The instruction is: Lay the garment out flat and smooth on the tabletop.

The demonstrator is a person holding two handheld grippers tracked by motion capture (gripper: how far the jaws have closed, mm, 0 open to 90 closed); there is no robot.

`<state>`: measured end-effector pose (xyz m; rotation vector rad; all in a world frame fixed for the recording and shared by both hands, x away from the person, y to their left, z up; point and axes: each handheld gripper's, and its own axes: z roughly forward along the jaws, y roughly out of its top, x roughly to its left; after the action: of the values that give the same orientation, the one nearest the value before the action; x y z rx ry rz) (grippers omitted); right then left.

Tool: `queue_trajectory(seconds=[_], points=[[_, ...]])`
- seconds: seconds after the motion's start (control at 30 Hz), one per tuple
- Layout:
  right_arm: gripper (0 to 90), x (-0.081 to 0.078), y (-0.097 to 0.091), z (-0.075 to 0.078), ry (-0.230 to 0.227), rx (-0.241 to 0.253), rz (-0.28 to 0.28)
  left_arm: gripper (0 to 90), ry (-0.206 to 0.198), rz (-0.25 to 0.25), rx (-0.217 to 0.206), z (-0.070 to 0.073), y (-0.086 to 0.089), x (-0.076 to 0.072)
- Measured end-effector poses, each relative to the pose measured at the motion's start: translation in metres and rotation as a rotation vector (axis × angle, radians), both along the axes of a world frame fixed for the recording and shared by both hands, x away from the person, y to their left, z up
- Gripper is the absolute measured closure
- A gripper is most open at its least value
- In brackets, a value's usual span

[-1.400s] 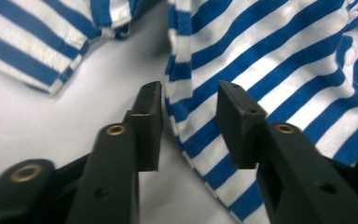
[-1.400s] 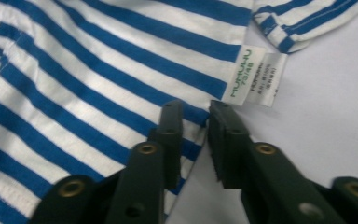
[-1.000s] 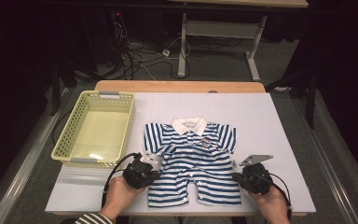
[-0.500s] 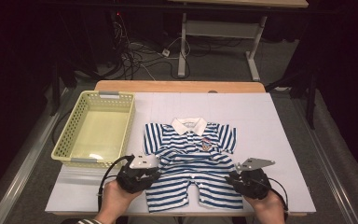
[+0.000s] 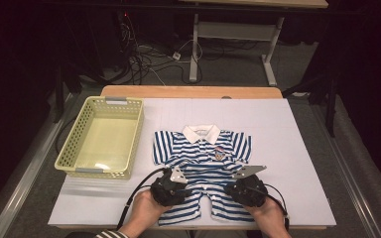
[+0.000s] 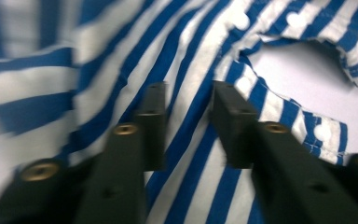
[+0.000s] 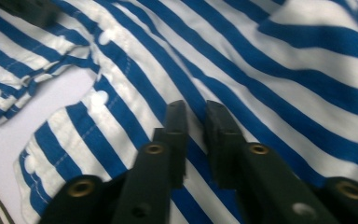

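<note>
A blue-and-white striped baby romper with a white collar (image 5: 204, 168) is lying flat on the white-covered bench (image 5: 297, 148), collar at the far end and the two short legs pointing toward the person, so its long axis is running far to near. The left tool (image 6: 186, 123) is hovering over the romper's left leg with its jaws parted after just opening; striped cloth is lying under the gap, ungripped. The right tool (image 7: 195, 135) is sitting over the right leg, its jaws having just been narrowing to a slim gap above the fabric, not clamped on it. Each hand is nearest its own leg hem. A pale yellow perforated plastic basket (image 5: 101, 136) is standing to the left, apart from the garment.
</note>
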<state>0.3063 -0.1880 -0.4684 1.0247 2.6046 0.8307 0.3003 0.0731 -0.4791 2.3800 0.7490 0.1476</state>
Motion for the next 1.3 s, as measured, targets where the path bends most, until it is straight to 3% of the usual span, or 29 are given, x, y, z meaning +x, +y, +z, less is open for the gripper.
queue_trajectory(seconds=[0.07, 0.13, 0.27, 0.47, 0.6, 0.77, 0.87, 0.93, 1.07, 1.2, 1.3], points=[[87.6, -0.001, 0.004, 0.000, 0.002, -0.009, 0.018, 80.5, 0.022, -0.024, 0.000, 0.001, -0.001, 0.001], [90.0, -0.003, 0.007, 0.000, -0.004, -0.023, 0.042, 84.6, 0.026, -0.046, 0.005, 0.002, -0.001, -0.001], [90.0, -0.008, 0.005, 0.001, 0.022, -0.019, 0.058, 85.3, 0.037, -0.081, -0.012, 0.008, 0.001, -0.007], [90.0, -0.028, 0.004, 0.003, 0.039, -0.010, 0.108, 85.2, 0.046, -0.121, -0.032, 0.015, 0.006, -0.022], [76.4, -0.033, 0.005, 0.004, -0.013, -0.006, 0.086, 83.4, 0.026, -0.113, -0.007, 0.011, 0.008, -0.024], [70.4, -0.021, 0.006, -0.001, -0.008, -0.007, 0.062, 77.9, 0.034, -0.084, -0.017, 0.006, 0.007, -0.017], [80.7, -0.019, 0.008, 0.000, -0.014, -0.030, 0.067, 78.0, 0.031, -0.083, -0.012, 0.004, 0.005, -0.016], [89.4, -0.020, 0.008, 0.000, 0.005, -0.029, 0.086, 78.5, 0.037, -0.087, -0.012, 0.003, 0.003, -0.016], [90.0, -0.027, 0.011, 0.002, 0.009, -0.064, 0.108, 83.4, 0.055, -0.115, -0.024, 0.005, 0.002, -0.019], [90.0, -0.039, 0.009, 0.003, 0.035, -0.061, 0.135, 84.4, 0.067, -0.142, -0.034, 0.009, 0.004, -0.026], [87.9, -0.045, 0.006, 0.003, 0.038, -0.038, 0.151, 83.1, 0.046, -0.136, -0.047, 0.012, 0.007, -0.030]])
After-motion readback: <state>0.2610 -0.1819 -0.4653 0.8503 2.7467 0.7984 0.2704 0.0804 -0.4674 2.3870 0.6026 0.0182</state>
